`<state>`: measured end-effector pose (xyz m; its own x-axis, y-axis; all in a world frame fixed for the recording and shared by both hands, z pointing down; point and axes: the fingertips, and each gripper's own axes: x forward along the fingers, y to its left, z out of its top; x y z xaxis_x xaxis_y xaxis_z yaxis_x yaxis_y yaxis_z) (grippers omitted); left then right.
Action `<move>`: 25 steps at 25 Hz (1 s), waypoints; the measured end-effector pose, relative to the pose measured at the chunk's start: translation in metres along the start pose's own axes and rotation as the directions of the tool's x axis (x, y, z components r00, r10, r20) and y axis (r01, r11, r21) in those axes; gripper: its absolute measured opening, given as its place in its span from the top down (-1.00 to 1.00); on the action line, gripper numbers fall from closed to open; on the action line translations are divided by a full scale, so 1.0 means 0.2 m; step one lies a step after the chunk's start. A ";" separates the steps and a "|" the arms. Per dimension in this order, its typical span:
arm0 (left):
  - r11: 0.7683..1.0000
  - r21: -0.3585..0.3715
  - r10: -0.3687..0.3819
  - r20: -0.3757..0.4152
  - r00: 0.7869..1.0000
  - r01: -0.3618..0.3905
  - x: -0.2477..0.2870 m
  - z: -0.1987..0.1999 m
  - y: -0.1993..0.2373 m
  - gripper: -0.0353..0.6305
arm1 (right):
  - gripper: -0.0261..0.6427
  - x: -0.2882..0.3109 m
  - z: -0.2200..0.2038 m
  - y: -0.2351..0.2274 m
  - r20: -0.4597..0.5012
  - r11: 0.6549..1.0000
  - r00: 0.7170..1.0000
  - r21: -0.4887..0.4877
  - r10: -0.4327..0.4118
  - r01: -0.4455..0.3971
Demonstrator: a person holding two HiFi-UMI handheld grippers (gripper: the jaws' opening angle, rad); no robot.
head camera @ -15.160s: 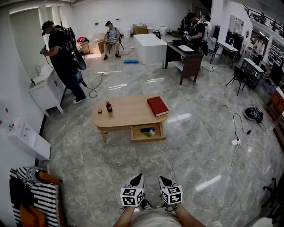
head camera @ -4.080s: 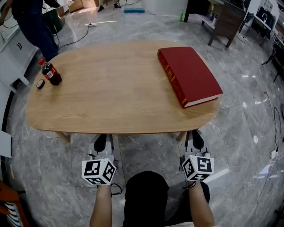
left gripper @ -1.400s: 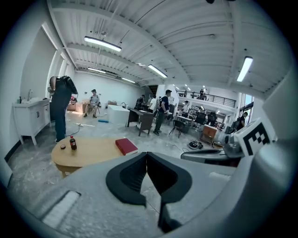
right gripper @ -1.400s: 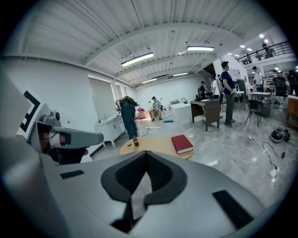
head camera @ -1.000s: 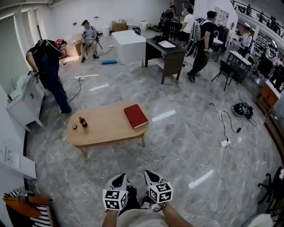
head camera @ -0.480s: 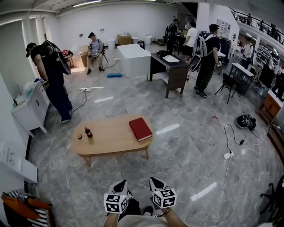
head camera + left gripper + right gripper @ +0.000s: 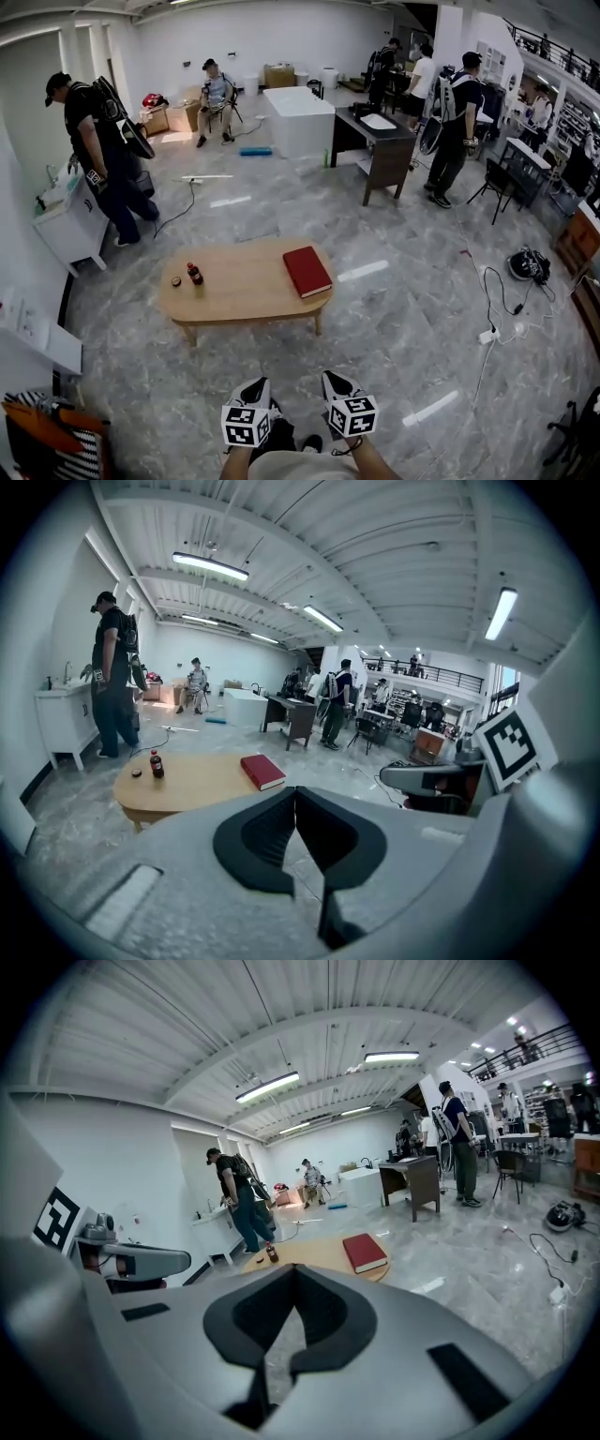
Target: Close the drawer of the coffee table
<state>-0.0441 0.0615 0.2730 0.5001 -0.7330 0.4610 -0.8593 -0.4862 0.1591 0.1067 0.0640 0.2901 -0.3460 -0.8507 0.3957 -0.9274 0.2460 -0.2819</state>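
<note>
The oval wooden coffee table (image 7: 234, 292) stands on the marble floor a few steps ahead of me. Its front shows no drawer sticking out. A red book (image 7: 307, 270), a small cola bottle (image 7: 195, 274) and a dark cap (image 7: 175, 281) lie on its top. My left gripper (image 7: 255, 390) and right gripper (image 7: 336, 383) hang side by side low in the head view, far from the table, both shut with nothing between the jaws. The left gripper view shows its shut gripper (image 7: 295, 791) and the table (image 7: 187, 782) beyond. The right gripper view shows its shut gripper (image 7: 295, 1269) and the book (image 7: 364, 1252).
A person (image 7: 94, 155) stands by a white cabinet (image 7: 66, 223) at the left. Others stand around a dark desk (image 7: 380, 141) and a white block (image 7: 298, 120) at the back. Cables and a power strip (image 7: 497, 333) lie on the floor to the right. A striped bag (image 7: 52, 441) is at bottom left.
The drawer that stood open in the oldest frame no longer shows. I have backed away from the table since being right over it. Both grippers stay shut and low.
</note>
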 end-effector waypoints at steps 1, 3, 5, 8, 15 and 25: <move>1.000 -0.001 0.002 -0.002 1.000 -0.002 0.01 0.00 0.01 0.87 | 0.88 0.01 0.01 0.00 -0.001 1.000 1.000 -0.001 0.002 -0.002; 1.000 0.002 0.002 -0.003 1.000 -0.002 0.02 0.00 0.01 0.87 | 0.88 0.02 0.01 -0.01 -0.001 1.000 1.000 -0.006 0.007 -0.007; 1.000 0.008 0.000 0.002 1.000 0.000 0.03 0.03 0.01 0.87 | 0.88 0.03 0.03 -0.01 0.002 1.000 1.000 -0.012 0.011 -0.011; 1.000 0.017 -0.008 0.011 1.000 0.008 0.05 0.06 0.00 0.87 | 0.88 0.04 0.06 -0.03 0.011 1.000 1.000 -0.010 0.004 -0.004; 0.999 0.029 -0.027 0.012 1.000 0.027 0.08 0.06 -0.06 0.87 | 0.88 0.01 0.04 -0.09 0.022 1.000 1.000 0.000 -0.021 0.021; 0.999 0.029 -0.037 -0.012 0.999 0.037 0.07 -0.02 -0.10 0.87 | 0.88 -0.05 -0.03 -0.14 0.008 0.999 0.999 0.020 -0.039 0.039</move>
<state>-0.0209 0.0623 0.2793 0.5300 -0.7090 0.4653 -0.8367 -0.5265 0.1507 0.1354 0.0687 0.2995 -0.3081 -0.8634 0.3995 -0.9371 0.2030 -0.2840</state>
